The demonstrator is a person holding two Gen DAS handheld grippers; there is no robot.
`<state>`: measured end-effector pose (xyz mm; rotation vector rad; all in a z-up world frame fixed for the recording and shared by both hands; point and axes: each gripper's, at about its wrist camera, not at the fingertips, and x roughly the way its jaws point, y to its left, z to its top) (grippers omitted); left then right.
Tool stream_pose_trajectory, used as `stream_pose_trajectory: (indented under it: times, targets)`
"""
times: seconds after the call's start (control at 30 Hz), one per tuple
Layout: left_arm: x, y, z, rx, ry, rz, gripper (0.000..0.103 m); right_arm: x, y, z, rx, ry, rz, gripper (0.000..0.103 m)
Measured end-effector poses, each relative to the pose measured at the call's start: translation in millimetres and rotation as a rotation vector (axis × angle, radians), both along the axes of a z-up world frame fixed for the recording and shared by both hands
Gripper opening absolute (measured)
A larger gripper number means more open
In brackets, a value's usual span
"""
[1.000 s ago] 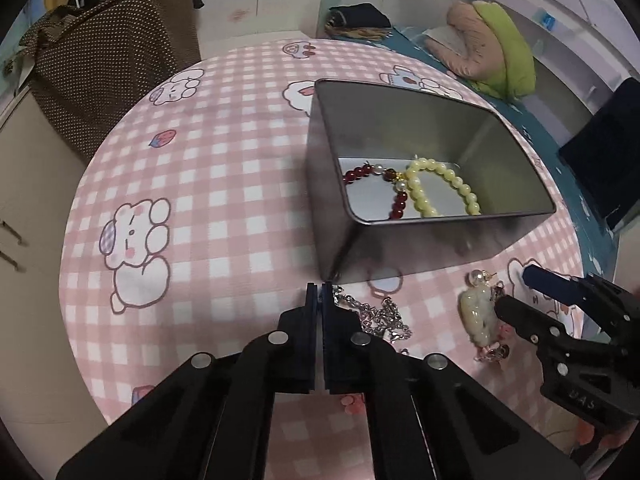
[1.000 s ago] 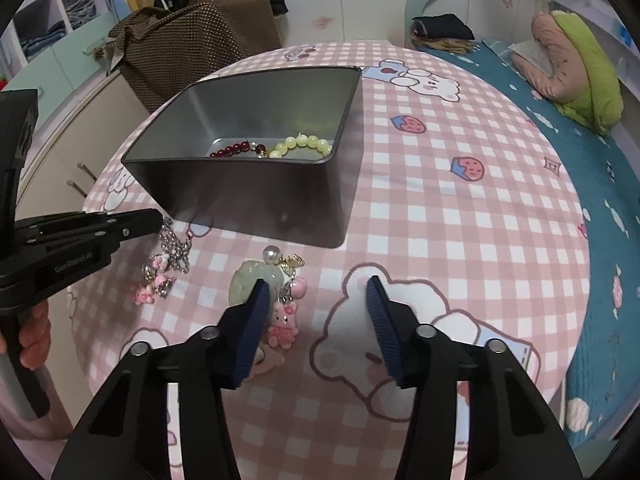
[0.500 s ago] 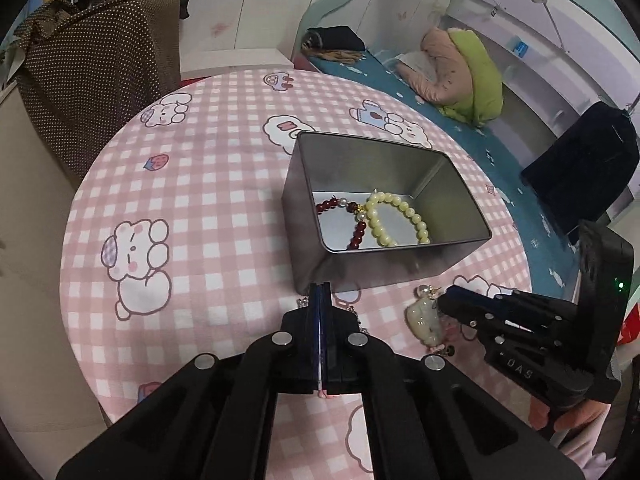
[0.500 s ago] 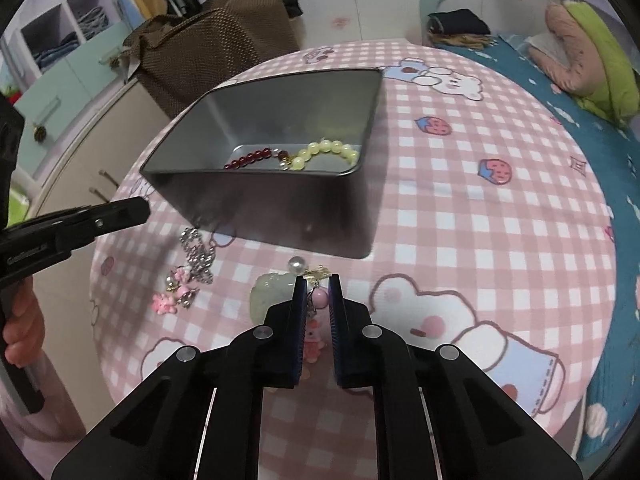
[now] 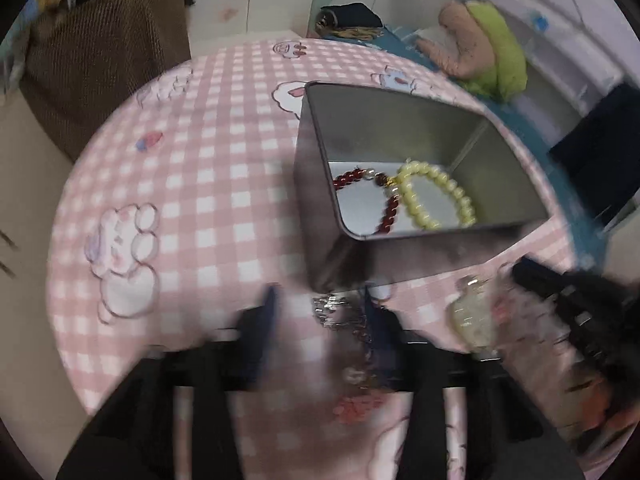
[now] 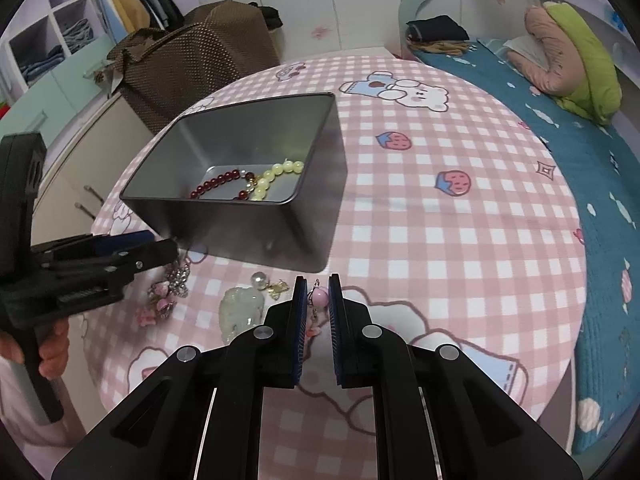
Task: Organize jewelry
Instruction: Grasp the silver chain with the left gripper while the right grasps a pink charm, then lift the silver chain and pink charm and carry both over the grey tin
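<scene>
A grey metal tin (image 6: 256, 152) stands on the pink checked table; it also shows in the left wrist view (image 5: 400, 128). A red bead bracelet (image 5: 384, 204) and a yellow bead bracelet (image 5: 440, 196) lie in it. In front of the tin lie a silver chain with pink charms (image 6: 172, 292), blurred in the left wrist view (image 5: 340, 312), and a pale jade pendant (image 6: 240, 308). My left gripper (image 5: 320, 304) is open, straddling the chain. My right gripper (image 6: 318, 292) is closed narrowly around a pink bead charm (image 6: 320, 296) of the pendant's tassel.
A brown dotted bag (image 6: 200, 60) stands behind the table on a low cabinet. A bed with a teal cover (image 6: 580, 152) and a green and pink pillow (image 6: 572, 60) lies to the right. The table edge (image 6: 560, 380) curves close at the front right.
My left gripper has opened from shut and dropped toward the silver chain; its view is motion-blurred. My right gripper stays closed on the pink charm, about where it was.
</scene>
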<state>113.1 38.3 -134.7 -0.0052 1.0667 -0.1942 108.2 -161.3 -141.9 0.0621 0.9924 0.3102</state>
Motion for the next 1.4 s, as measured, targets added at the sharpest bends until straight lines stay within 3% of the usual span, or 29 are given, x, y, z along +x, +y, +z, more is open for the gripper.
stream_pose_trajectory:
  times: [0.17,0.2,0.47,0.77,1.4]
  targets:
    - [-1,3,1,-0.048,0.012,-0.028,0.011,2,-3,-2,-0.003,0.004,-0.008,0.011]
    - [-1,5,1,-0.057,0.014,-0.020,0.003,2,-3,-2,-0.002,0.004,-0.008,0.011]
    - [-4,17,12,-0.107,0.005,0.018,0.002,1,-10,4,-0.003,-0.013,-0.015,0.011]
    - [-17,17,48,-0.139,-0.085,-0.012,0.001,1,-11,15,-0.001,-0.041,-0.022,0.011]
    - [-22,10,112,-0.151,-0.236,-0.067,0.001,6,-7,76,0.011,-0.206,-0.008,0.011]
